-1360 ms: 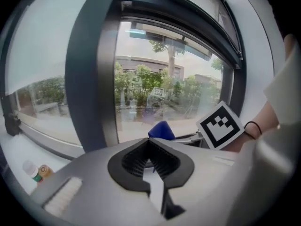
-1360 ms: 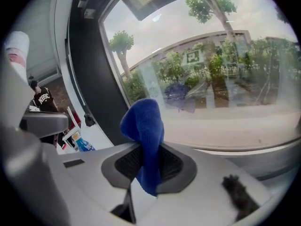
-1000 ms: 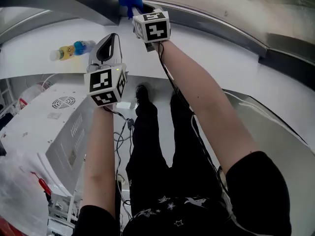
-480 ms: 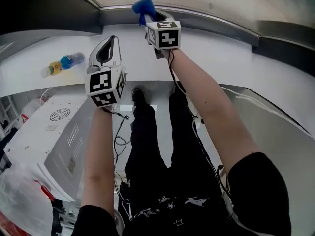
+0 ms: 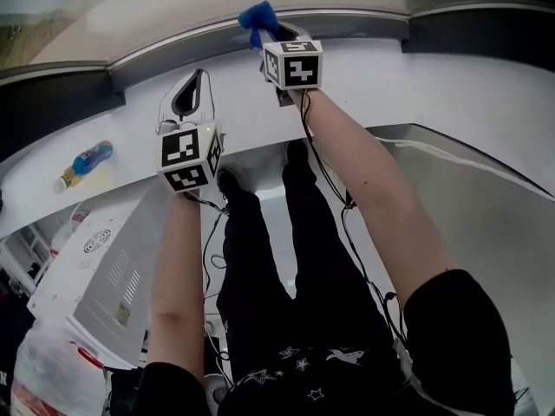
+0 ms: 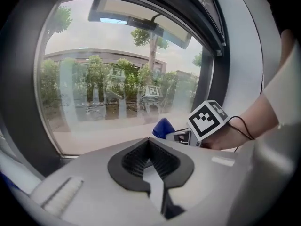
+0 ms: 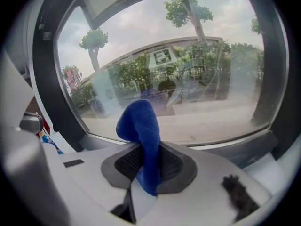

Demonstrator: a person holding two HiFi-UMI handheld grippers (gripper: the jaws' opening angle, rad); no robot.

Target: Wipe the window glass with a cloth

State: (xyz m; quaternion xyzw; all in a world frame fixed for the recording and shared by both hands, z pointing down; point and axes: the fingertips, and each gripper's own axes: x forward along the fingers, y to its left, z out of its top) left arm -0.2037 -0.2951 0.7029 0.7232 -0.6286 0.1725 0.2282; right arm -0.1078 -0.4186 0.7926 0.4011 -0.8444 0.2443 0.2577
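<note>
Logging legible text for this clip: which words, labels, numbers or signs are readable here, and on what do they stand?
No text can be read in any view.
Label on the bottle: too small and blurred to read.
Faces of the left cube and the right cube: black-and-white square patterns only, no letters or digits.

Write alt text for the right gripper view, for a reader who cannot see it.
The right claw is shut on a folded blue cloth, whose free end stands up in front of the window glass. The glass sits in a dark frame, and trees and a low building show through it.
</note>
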